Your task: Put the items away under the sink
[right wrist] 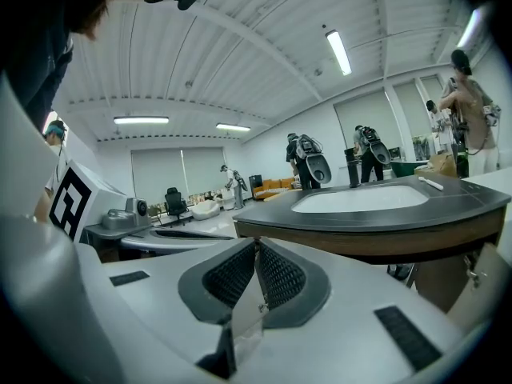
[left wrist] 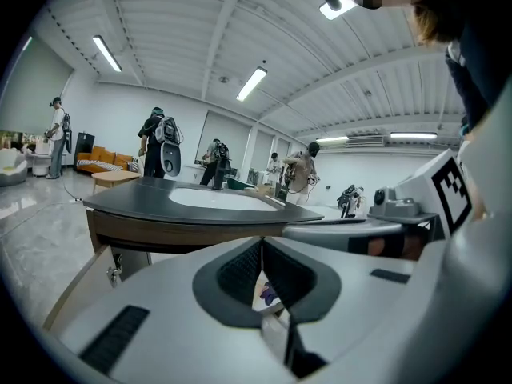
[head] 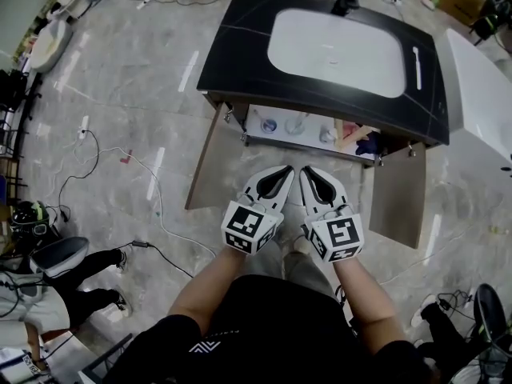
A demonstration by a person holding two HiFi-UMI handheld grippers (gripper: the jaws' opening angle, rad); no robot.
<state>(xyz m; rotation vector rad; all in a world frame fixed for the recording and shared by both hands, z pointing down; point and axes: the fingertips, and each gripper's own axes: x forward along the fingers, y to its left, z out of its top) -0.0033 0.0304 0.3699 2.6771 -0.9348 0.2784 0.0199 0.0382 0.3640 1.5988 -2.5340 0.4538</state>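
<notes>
**Both grippers empty in front of the open sink cupboard**

I hold my left gripper (head: pixel 280 171) and my right gripper (head: pixel 309 172) side by side just in front of the sink (head: pixel 336 41), tips aimed at the cupboard below it. On each one the jaws are pressed together at the tips, with nothing pinched between them. I carry them low and close together because neither has a load, and from here either can go straight in or back off.

Both cupboard doors (head: pixel 206 162) under the sink are swung wide, so the shelf is easy to reach. Several small containers (head: pixel 295 124) already stand in a row on that shelf. A purple item (head: pixel 370 144) sits towards the shelf's right end, though I cannot tell what it is.

On the black countertop (head: pixel 240 30), just right of the sink, lies a slim white stick-like thing (head: pixel 416 58). I judge the putting-away nearly done, with that piece perhaps the only one left.
</notes>
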